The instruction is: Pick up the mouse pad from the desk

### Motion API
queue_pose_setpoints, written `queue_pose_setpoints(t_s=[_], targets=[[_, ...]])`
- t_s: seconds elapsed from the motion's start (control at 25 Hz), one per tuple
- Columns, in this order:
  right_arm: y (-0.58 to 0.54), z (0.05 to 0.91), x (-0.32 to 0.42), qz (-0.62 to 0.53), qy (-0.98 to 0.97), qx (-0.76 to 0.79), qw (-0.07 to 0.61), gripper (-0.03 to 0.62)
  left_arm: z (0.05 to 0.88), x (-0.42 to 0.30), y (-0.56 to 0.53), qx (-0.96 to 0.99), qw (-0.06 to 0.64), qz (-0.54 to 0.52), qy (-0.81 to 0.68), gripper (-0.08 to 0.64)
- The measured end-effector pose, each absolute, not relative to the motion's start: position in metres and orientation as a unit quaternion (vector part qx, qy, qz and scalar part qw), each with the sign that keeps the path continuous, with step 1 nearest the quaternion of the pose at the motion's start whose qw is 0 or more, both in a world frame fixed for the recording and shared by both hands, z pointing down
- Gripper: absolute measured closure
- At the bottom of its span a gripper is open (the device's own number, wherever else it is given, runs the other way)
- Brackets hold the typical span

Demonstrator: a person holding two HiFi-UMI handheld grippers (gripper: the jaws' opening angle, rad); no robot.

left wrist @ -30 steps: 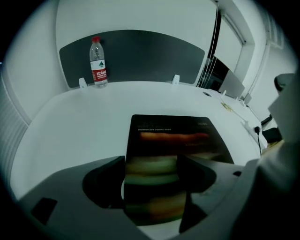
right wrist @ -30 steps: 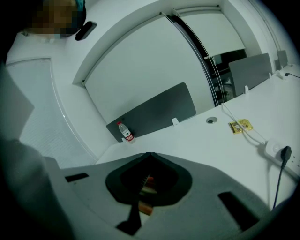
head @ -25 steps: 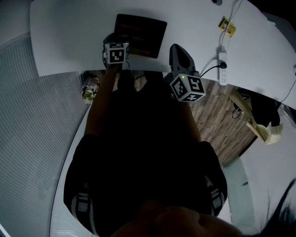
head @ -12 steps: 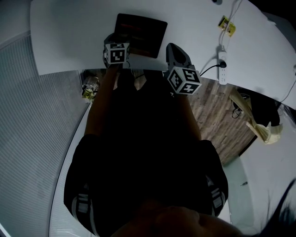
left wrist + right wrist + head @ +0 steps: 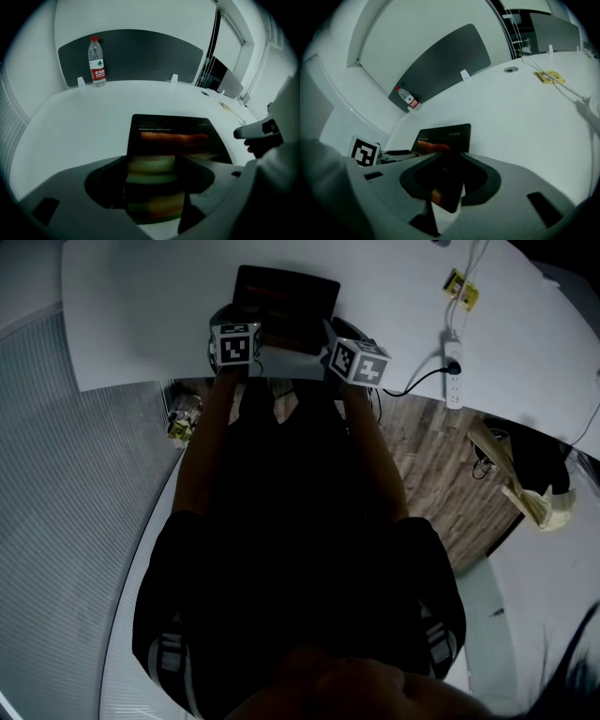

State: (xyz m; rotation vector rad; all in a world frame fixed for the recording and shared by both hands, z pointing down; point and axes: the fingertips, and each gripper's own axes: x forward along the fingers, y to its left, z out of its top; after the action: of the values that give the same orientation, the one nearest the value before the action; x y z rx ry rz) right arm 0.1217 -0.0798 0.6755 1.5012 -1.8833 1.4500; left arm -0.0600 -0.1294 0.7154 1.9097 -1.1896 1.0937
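The dark mouse pad [image 5: 286,301] lies flat on the white desk [image 5: 141,315]. My left gripper [image 5: 240,332] sits at the pad's near left edge. In the left gripper view its jaws stand wide, have just been opening a little further, and the pad's near edge [image 5: 171,136] lies in the gap [image 5: 152,180]. My right gripper [image 5: 339,345] is at the pad's near right corner. Its jaws have just been opening, and the pad's corner [image 5: 450,136] shows between them [image 5: 447,183] without being pinched.
A water bottle [image 5: 97,61] stands at the back of the desk before a grey partition [image 5: 140,54]. A power strip [image 5: 452,367] with its cable and a yellow tag [image 5: 460,292] lie to the right. The desk's near edge borders a wooden floor [image 5: 441,484].
My right gripper has come down and left from over the desk's edge to the pad's right corner, and its jaws have parted. My left gripper has stayed put.
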Motion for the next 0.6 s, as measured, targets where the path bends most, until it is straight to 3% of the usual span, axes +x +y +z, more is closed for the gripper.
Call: queue_pose_setpoints(t_s=[0.24, 0.6], targets=[[-0.067, 0.712, 0.119, 0.527, -0.646, 0.515, 0.199, 0.442, 0.714, -0.059, -0.128, 0.726, 0.315, 0.412, -0.451, 0.249], [-0.065, 0.721, 0.116, 0.524, -0.640, 0.521, 0.210, 0.445, 0.718, -0.059, -0.125, 0.730, 0.306, 0.416, -0.448, 0.250]])
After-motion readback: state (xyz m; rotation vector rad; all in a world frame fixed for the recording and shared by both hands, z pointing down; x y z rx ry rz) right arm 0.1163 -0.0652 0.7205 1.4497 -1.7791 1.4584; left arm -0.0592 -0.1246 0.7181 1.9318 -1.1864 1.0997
